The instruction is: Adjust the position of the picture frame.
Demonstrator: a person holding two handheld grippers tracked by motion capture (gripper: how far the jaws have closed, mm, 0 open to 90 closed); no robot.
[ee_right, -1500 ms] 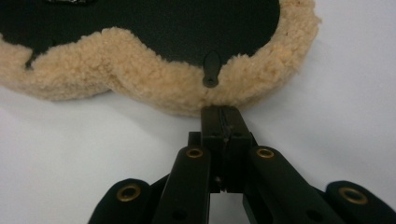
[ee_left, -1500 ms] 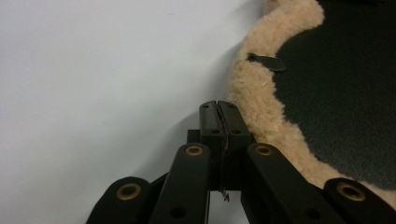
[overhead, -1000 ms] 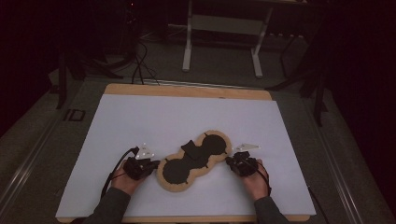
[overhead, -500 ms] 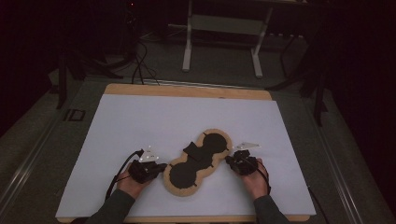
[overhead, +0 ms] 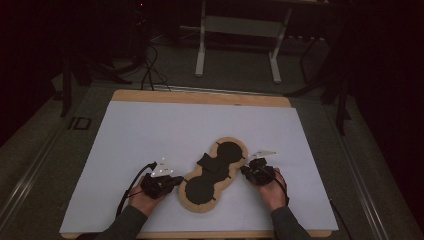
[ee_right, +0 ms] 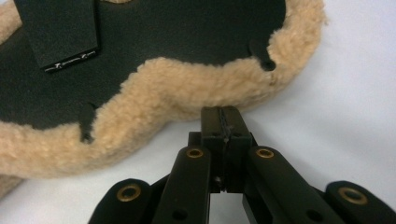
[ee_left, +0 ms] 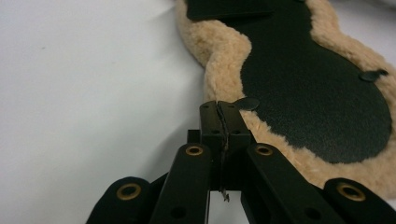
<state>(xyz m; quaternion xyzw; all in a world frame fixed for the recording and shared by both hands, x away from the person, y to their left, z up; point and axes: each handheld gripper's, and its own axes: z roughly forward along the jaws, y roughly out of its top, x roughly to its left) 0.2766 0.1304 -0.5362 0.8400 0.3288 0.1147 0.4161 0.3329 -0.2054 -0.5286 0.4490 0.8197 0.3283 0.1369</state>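
Lying between both closed tongs (overhead: 179, 180) (overhead: 243, 171), fleece-edged pad (overhead: 215, 174) touches their tips.

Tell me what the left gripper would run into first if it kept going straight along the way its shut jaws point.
The left gripper would most likely meet the fleece border of the pad first, right at its tips; whether they already touch it, I can't tell. Just beyond lies the pad's black centre.

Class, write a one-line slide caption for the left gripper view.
Shut left gripper at the fleece rim of a black pad on a white table.
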